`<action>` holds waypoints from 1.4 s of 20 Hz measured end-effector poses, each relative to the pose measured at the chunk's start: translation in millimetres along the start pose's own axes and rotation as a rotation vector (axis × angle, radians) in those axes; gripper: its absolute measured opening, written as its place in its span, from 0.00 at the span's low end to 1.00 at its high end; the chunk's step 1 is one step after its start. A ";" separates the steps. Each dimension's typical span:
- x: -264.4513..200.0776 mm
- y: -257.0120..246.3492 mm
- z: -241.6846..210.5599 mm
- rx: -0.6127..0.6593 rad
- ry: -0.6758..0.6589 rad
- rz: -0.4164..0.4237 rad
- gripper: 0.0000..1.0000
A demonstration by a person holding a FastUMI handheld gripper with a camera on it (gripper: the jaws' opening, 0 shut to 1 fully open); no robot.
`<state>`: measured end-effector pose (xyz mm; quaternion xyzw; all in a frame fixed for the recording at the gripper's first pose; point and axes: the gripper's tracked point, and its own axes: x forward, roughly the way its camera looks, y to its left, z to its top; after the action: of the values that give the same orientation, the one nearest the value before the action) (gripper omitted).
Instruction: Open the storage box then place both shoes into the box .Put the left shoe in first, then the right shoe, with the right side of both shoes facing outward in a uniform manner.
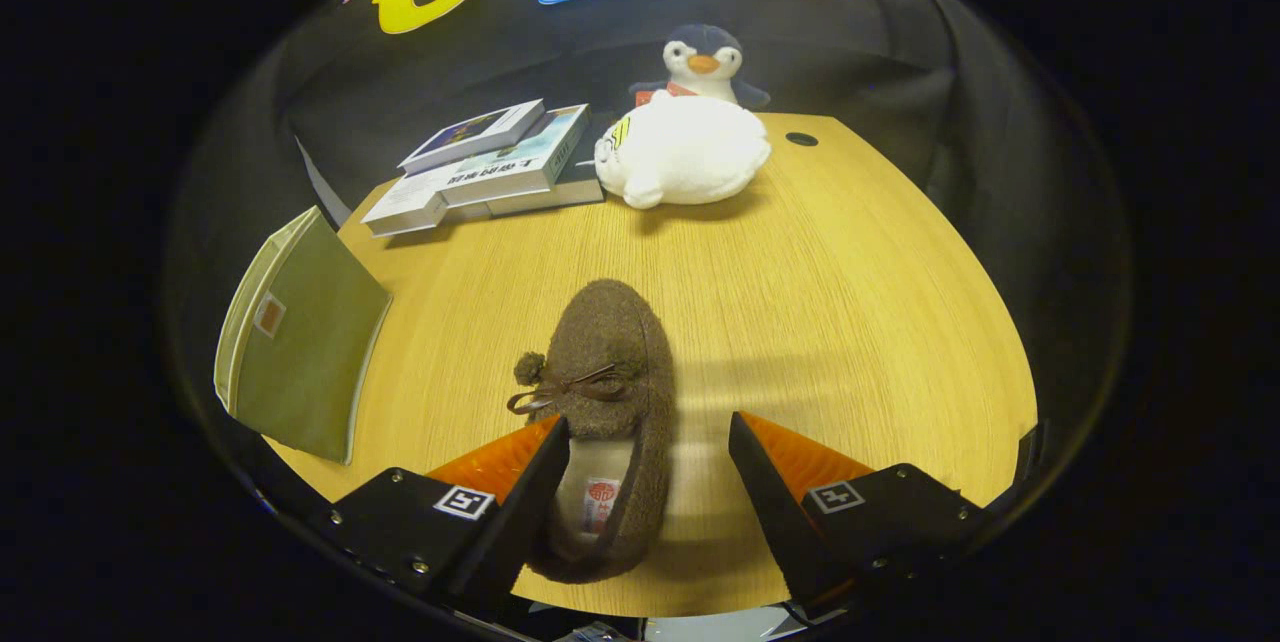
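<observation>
A brown fuzzy shoe [610, 362] with a small bow and pompom lies on the wooden table [830, 302], toe pointing away from me. Its heel end and pale insole sit between the fingers, close against the left finger [520, 467]. My gripper [648, 432] stands open around the shoe's rear part, and the right finger [775, 467] is apart from the shoe. To the left stands the olive-green fabric storage box [300, 342], whose lid looks shut.
A stack of books [490, 172] lies at the far left of the table. A white plush toy [685, 157] rests beside it, with a penguin plush [702, 62] behind. A small dark hole [801, 139] marks the far right tabletop.
</observation>
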<state>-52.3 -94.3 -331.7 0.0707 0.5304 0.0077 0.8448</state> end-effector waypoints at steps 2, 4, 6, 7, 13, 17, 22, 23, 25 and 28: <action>8.7 -3.6 -5.9 -0.008 0.024 0.002 0.98; 15.8 -5.3 -9.5 -0.009 0.046 0.007 0.98; 22.2 -4.4 -12.4 0.001 0.068 0.020 0.96; 24.8 -3.9 -14.0 0.009 0.077 0.023 0.89; 33.2 4.1 -18.4 0.027 0.101 0.020 0.40; 39.2 -5.6 -16.3 0.101 0.096 -0.033 0.24; 23.1 11.6 -5.9 0.262 0.110 0.018 0.01; 20.0 16.8 -2.9 0.279 0.104 0.030 0.01; 11.2 28.0 9.5 0.310 0.078 0.044 0.01; -3.3 46.7 24.5 0.332 0.049 0.052 0.01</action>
<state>-28.9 -51.1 -312.3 0.2228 0.5427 -0.0563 0.8079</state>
